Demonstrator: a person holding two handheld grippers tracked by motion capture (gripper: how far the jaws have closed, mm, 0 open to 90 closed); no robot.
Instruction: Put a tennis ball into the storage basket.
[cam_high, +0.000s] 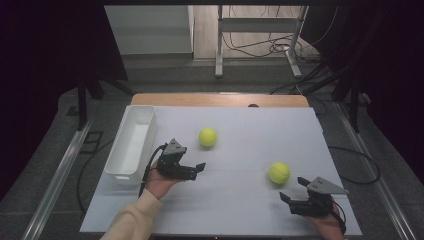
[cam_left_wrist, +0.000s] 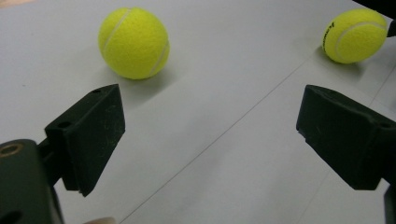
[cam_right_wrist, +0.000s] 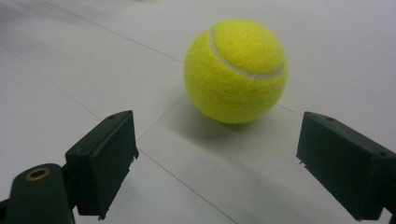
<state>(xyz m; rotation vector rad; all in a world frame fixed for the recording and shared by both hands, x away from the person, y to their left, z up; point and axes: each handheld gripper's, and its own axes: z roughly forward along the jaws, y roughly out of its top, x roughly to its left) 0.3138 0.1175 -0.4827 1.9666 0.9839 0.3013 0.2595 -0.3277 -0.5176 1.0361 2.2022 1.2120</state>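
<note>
Two spread grippers, each facing a tennis ball on the white table.

The right gripper (cam_high: 291, 190) sits low at the near right of the table top (cam_high: 240, 200) with its jaws wide apart and nothing between them; in the right gripper view the near ball (cam_right_wrist: 236, 70) lies just ahead of the gap, resting on the surface and touching neither jaw. The left gripper (cam_high: 194, 169), held in a hand (cam_high: 159, 184) with a cream sleeve (cam_high: 131, 219), also stands wide open and empty; the left gripper view shows the far ball (cam_left_wrist: 134, 42) ahead and to its left, apart from the jaws, with the near ball farther off at the upper right. In the high view the far ball (cam_high: 208, 137) lies near mid-table and the near ball (cam_high: 279, 172) toward the right. A white bin (cam_high: 125, 160) stands along the table's left edge, just beside the left gripper.
</note>
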